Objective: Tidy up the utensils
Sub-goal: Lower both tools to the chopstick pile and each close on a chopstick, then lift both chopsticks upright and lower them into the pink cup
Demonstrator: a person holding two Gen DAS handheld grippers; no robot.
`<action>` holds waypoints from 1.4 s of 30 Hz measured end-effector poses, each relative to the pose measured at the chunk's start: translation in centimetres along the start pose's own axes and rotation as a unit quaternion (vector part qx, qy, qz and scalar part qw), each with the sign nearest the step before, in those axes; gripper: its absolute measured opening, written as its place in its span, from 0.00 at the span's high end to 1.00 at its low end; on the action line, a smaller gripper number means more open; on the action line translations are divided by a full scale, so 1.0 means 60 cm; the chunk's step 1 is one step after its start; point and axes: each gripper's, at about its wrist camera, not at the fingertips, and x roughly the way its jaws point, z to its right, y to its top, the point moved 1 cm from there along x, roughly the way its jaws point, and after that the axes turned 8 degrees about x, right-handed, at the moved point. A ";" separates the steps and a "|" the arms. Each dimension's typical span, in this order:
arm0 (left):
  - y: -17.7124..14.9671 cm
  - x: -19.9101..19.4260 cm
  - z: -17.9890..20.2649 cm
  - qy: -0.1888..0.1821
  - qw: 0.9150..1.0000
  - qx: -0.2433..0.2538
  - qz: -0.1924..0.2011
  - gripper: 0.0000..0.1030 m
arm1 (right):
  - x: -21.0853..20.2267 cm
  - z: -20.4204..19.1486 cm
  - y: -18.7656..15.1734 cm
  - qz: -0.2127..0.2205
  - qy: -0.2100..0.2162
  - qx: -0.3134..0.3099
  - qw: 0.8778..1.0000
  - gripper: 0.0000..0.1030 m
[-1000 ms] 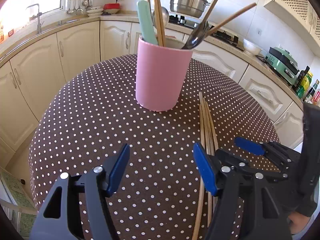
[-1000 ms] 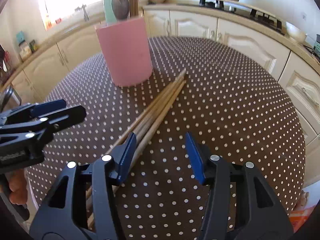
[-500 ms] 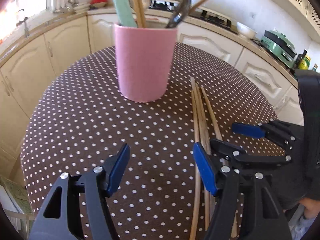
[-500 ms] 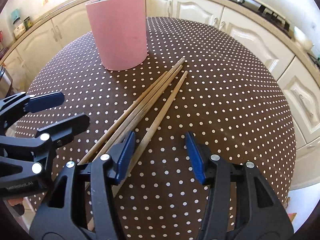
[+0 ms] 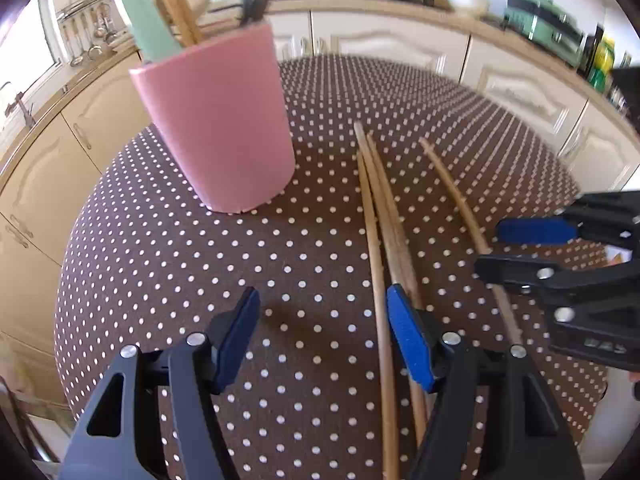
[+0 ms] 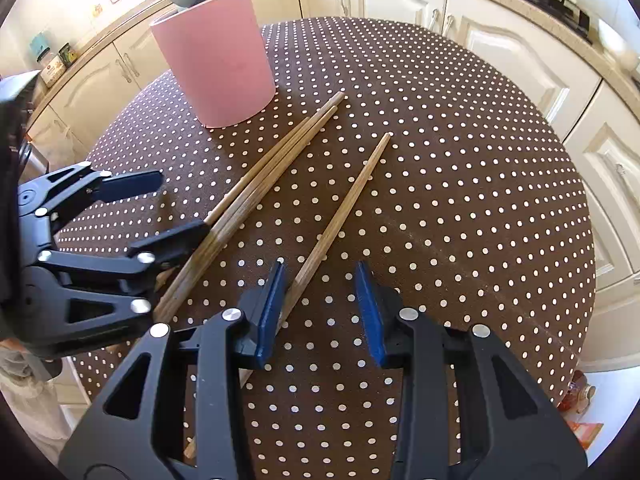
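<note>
Item: wooden chopsticks (image 6: 276,176), 3 bunched + 1 stray chopstick (image 6: 344,208), flat on table right of pink holder (image 6: 216,56).
Handling: prob. light, stiff, roll easily; pinch mid-shaft.
Left gripper (image 5: 324,344): wide open, empty.
Right gripper (image 6: 320,312): closing, stray stick at its left pad, not yet gripped.

Bright daylight, apparently window-lit at left; fisheye-warped edges, motion-blurred background, soft shadows.

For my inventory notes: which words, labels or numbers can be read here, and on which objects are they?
None can be read.
Jars on the counter: labels too small.
Bottles beside the green appliance: labels blurred.
Right claw body: embossed marking, illegible.
</note>
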 end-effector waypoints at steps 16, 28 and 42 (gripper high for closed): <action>0.132 0.064 0.034 -0.037 0.998 -0.006 -0.057 0.90 | 0.048 -0.005 0.114 -0.068 -0.022 -0.006 0.997 0.85; 0.098 0.015 0.030 -0.064 0.995 -0.054 0.047 0.95 | 0.014 0.026 0.074 -0.019 0.012 0.016 1.000 0.94; 0.031 -0.168 -0.010 -0.070 0.950 -0.090 0.291 0.95 | -0.167 0.036 0.038 0.184 0.140 0.042 0.972 0.94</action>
